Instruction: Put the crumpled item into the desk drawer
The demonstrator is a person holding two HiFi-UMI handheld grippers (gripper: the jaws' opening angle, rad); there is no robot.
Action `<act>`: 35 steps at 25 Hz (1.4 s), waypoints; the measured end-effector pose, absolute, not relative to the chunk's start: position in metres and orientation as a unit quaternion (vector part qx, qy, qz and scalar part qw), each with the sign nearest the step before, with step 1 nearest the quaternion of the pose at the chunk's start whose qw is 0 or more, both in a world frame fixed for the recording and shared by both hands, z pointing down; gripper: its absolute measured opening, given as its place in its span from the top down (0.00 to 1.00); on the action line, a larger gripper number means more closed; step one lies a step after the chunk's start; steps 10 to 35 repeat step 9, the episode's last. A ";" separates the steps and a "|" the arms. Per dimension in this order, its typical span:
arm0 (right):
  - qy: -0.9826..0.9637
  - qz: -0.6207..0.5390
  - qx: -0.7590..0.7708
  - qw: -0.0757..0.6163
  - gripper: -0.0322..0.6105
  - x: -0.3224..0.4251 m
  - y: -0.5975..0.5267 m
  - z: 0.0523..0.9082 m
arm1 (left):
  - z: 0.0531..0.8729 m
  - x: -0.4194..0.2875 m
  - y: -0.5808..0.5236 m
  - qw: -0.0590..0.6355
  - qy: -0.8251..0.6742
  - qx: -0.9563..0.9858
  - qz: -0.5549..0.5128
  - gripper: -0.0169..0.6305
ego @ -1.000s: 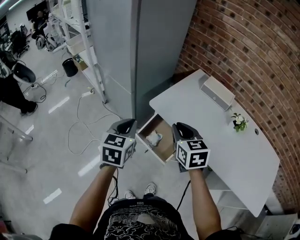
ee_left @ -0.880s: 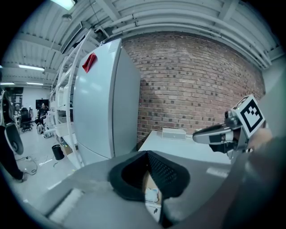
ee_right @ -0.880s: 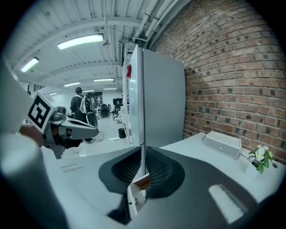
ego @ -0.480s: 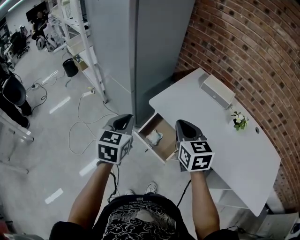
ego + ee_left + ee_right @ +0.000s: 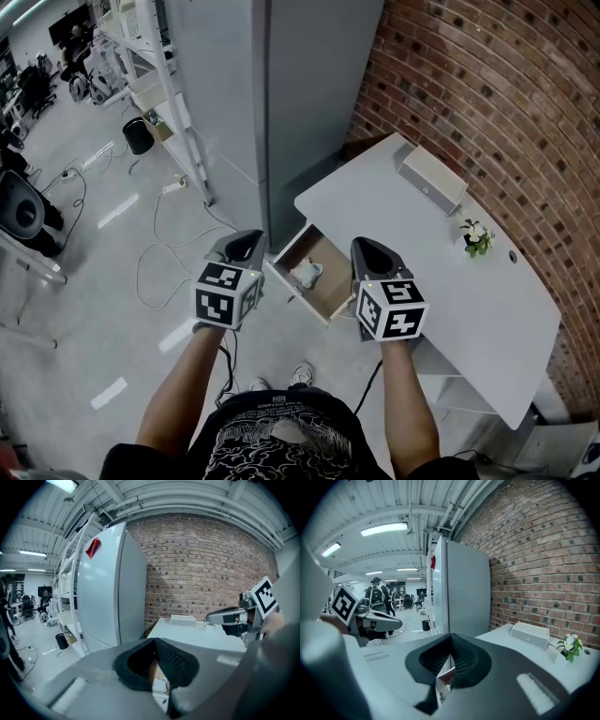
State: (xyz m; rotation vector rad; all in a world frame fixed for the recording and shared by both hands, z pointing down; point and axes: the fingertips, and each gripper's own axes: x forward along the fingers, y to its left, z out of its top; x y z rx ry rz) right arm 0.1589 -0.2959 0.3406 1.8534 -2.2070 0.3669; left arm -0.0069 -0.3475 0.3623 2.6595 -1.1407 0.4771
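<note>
The crumpled white item lies inside the open wooden drawer at the near left corner of the white desk. My left gripper hovers just left of the drawer, and my right gripper just right of it, above the desk's edge. Both are shut with nothing in them. In the left gripper view the jaws meet, and a bit of the item shows through the slit below. The right gripper view shows its jaws closed over the drawer's rim.
A tall grey cabinet stands behind the drawer, against a brick wall. On the desk are a white box and a small flower plant. Cables, a black bin and shelving occupy the floor to the left.
Both grippers have barely shifted beside the drawer. The crumpled item stays in the drawer. At the far left a person has moved mostly out of the picture.
</note>
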 end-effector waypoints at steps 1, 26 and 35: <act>-0.754 0.126 0.634 0.118 0.95 0.159 -0.295 0.341 | 0.362 -0.006 -0.347 0.105 -0.386 0.902 0.162 0.97; -0.753 0.126 0.635 0.118 0.95 0.165 -0.290 0.338 | 0.361 0.003 -0.342 0.105 -0.381 0.904 0.162 0.97; -0.753 0.126 0.635 0.118 0.95 0.165 -0.290 0.338 | 0.361 0.003 -0.342 0.105 -0.381 0.904 0.162 0.97</act>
